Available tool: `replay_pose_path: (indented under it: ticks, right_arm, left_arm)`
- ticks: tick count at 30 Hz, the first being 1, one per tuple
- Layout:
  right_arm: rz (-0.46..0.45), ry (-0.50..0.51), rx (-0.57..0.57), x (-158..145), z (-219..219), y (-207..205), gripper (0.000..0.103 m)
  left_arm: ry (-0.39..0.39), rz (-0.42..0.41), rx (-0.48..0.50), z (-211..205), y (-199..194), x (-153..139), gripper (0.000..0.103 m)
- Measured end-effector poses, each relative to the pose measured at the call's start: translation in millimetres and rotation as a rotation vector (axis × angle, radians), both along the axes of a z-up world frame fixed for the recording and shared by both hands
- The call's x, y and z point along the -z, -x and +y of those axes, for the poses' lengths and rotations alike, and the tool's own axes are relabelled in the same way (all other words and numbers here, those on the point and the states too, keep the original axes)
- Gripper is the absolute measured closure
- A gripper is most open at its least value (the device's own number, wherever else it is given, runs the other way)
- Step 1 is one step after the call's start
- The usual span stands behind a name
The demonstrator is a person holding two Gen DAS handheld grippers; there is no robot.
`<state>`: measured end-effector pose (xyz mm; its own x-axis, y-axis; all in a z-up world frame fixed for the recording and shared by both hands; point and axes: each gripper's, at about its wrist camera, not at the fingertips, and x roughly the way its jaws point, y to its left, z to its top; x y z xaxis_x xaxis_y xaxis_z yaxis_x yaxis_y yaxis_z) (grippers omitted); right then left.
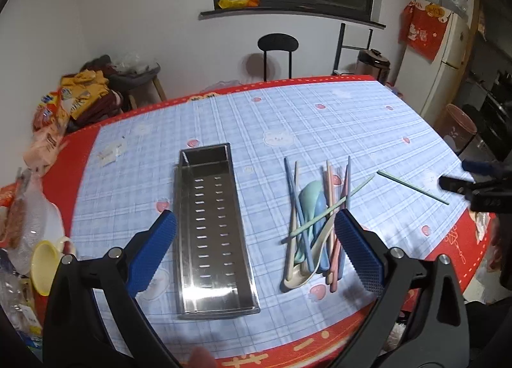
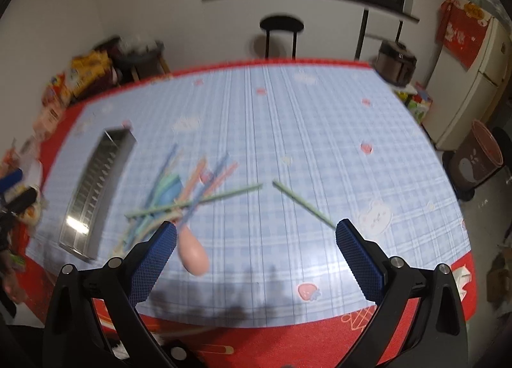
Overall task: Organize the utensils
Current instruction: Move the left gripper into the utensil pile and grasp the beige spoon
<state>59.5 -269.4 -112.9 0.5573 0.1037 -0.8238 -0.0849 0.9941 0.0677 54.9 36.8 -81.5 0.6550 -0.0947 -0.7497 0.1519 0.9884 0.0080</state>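
A steel perforated utensil tray (image 1: 214, 227) lies empty on the checked tablecloth; it also shows in the right wrist view (image 2: 96, 189). To its right is a pile of pastel chopsticks and spoons (image 1: 316, 224), seen blurred in the right wrist view (image 2: 179, 195), with a pink spoon (image 2: 192, 253) at the near end. One green chopstick (image 1: 412, 186) lies apart to the right; it also shows in the right wrist view (image 2: 304, 205). My left gripper (image 1: 256, 240) is open above the tray and pile. My right gripper (image 2: 256, 240) is open and empty above the table's near edge.
The table (image 1: 320, 112) has a red border. Snack bags (image 1: 64, 102) and a yellow cup (image 1: 44, 265) crowd the left side. A black chair (image 1: 277, 51) stands behind the table. A fridge (image 2: 473, 86) and a bin (image 2: 480, 157) are at right.
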Motion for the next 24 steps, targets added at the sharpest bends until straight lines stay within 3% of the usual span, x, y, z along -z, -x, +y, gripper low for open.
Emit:
replay_pose_path:
  ticks: [6,12,14,20,24]
  right_arm:
    - [0.073,-0.050,-0.021,27.8,0.1,-15.3,0.005]
    - [0.107,-0.094,-0.051,42.5,0.0,-18.1,0.005]
    - [0.115,-0.104,-0.053,46.3,-0.9,-20.4,0.005]
    - [0.137,-0.146,-0.042,56.1,-9.1,-25.9,0.010]
    - [0.160,-0.196,-0.063,62.8,-7.4,-25.5,0.021]
  left_arm:
    - [-0.001,0.036,0.025,0.1,-11.6,15.5,0.006]
    - [-0.026,0.107,0.140,-23.8,-24.3,43.0,0.008]
    - [-0.047,0.127,0.173,-32.8,-30.1,50.6,0.022]
    - [-0.039,0.177,0.224,-49.1,-50.5,68.0,0.032]
    - [-0.016,0.222,0.248,-54.6,-55.1,78.6,0.045]
